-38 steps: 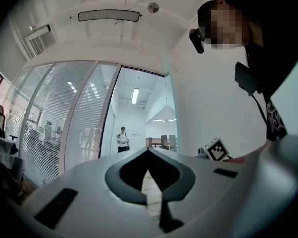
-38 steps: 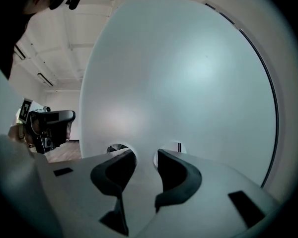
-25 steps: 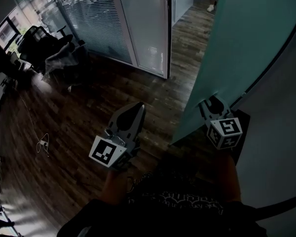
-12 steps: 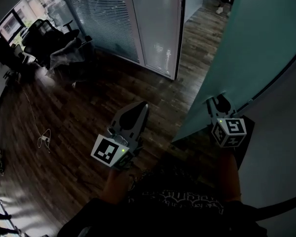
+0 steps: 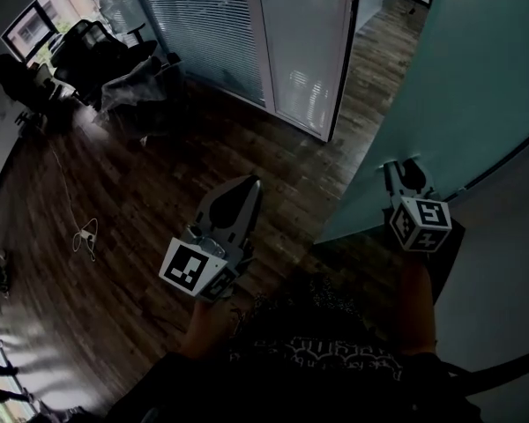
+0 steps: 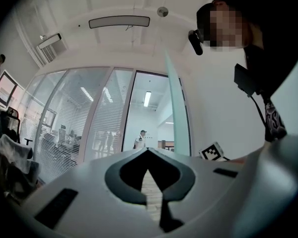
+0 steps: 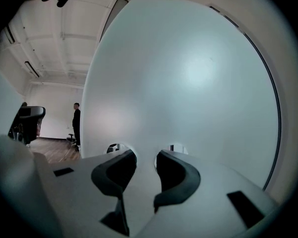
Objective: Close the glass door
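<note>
a: where's the glass door [image 5: 476, 77]?
b: ajar, standing over the right edge of the floor [image 5: 159, 210], frosted and teal. the right gripper [image 5: 404, 167] points at its face low down, jaws spread with nothing between them. i cannot tell if the tips touch the glass.
a: the other one?
b: the left gripper [image 5: 238, 199] hangs over the middle of the floor, well apart from the door, jaws pressed together at the tips, empty.
a: the room?
b: dark wood planks. a glass partition [image 5: 291, 51] with blinds [image 5: 194, 25] runs along the far edge. office chairs [image 5: 97, 60] and a monitor [image 5: 31, 29] are in the far left corner, a cable [image 5: 85, 234] near the left edge. a person [image 6: 140, 139] stands beyond the doorway.
a: any print?
b: black-and-white square markers on each cube [image 5: 420, 225].
a: changes?
b: against a second ago, partition, chairs and right gripper sit further right in the head view.
</note>
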A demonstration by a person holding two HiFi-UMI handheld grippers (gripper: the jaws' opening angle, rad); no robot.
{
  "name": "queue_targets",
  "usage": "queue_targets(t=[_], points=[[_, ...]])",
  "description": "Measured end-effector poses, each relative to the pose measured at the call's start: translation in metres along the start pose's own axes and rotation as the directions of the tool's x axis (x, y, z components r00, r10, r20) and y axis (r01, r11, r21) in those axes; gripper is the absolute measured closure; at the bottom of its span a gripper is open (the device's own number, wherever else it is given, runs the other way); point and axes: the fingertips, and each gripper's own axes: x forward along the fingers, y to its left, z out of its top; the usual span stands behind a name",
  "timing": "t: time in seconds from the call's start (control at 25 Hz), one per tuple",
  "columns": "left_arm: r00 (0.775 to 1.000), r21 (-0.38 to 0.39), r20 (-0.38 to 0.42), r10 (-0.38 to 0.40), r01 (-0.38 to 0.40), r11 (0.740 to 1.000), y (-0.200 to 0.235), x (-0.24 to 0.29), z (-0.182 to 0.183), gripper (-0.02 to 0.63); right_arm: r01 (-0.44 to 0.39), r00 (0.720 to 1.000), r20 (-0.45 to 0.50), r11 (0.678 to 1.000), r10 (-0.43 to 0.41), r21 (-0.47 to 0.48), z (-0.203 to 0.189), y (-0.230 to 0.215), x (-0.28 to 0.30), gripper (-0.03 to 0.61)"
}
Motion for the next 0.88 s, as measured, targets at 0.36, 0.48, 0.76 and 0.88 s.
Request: queue_targets(t=[0.36, 0.48, 0.76, 0.88], points=[[0.998, 0.001, 0.005, 0.063, -0.063, 0.998, 0.042, 0.007, -0.014, 0.612, -0.011, 1.000, 0.019, 1.000, 0.012, -0.005, 0.008, -0.001, 0.049, 0.453], [0.997, 0.007, 0.006, 0.075, -0.075, 0.997, 0.057, 0.019, -0.014, 0.612, -0.018, 0.999, 0.028, 1.000, 0.019, -0.009, 0.009, -0.003, 0.069, 0.454], [0.998, 0.013, -0.005, 0.061, -0.061, 0.998, 0.085, 0.058, -0.011, 0.612, -0.001, 0.999, 0.038, 1.000, 0.001, -0.005, 0.015, -0.010, 0.122, 0.454], [0.998, 0.005, -0.007, 0.063, -0.063, 0.998, 0.101, 0.074, -0.010, 0.612, -0.003, 0.999, 0.033, 1.000, 0.003, -0.005, 0.018, -0.014, 0.145, 0.454]])
